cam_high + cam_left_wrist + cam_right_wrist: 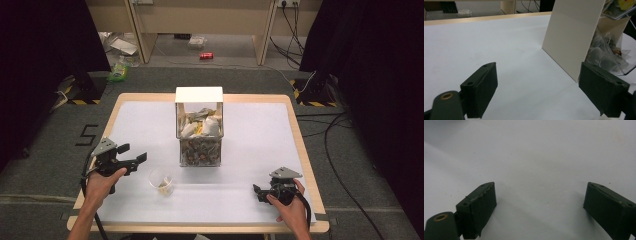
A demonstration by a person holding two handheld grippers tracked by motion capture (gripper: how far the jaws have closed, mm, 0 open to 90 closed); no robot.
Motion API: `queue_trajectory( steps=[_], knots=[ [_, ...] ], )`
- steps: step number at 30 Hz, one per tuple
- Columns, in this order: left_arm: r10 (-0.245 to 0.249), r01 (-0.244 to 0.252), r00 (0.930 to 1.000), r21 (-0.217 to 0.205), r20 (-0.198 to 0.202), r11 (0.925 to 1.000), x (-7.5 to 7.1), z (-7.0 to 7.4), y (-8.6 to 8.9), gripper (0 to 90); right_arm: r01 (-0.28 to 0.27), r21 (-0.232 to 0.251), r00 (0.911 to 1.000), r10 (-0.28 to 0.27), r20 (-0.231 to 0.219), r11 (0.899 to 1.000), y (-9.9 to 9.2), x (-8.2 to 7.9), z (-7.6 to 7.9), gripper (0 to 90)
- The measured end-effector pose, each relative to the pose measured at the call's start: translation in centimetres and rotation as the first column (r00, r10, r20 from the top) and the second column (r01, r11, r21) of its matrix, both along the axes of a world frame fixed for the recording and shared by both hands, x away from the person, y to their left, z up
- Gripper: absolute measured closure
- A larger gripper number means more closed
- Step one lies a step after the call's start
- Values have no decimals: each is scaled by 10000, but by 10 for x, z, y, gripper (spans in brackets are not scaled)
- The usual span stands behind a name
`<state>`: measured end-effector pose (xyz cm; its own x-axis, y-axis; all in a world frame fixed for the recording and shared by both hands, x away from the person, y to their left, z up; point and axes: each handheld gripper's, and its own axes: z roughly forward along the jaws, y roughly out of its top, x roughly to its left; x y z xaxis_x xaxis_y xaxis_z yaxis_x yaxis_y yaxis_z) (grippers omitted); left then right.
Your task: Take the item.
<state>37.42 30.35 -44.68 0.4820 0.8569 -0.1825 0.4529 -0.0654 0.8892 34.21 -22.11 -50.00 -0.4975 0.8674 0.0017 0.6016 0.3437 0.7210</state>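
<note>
The small clear cup point(162, 182) stood on the desk point(250, 150) in front of the clear dispenser box point(199, 134), slightly to its left, with something pale at its bottom; the left tool point(134, 156) hovered just left of the cup, jaws spread wide and holding nothing, pointed toward the box; in the left gripper view the box's white side panel point(571, 35) and the packets point(606, 53) inside lay ahead of the left tool point(537, 91); the right tool point(258, 191) rested well right of the cup, wide open and empty over bare desk point(536, 157).
</note>
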Motion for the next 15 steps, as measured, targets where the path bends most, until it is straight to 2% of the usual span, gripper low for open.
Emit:
queue_trajectory(
  steps=[15],
  knots=[
    [330,-322,9989,237,-332,9992,9,-15,7,148,-7,3,10000,7,-10,10000,0,0,0,113]
  ],
)
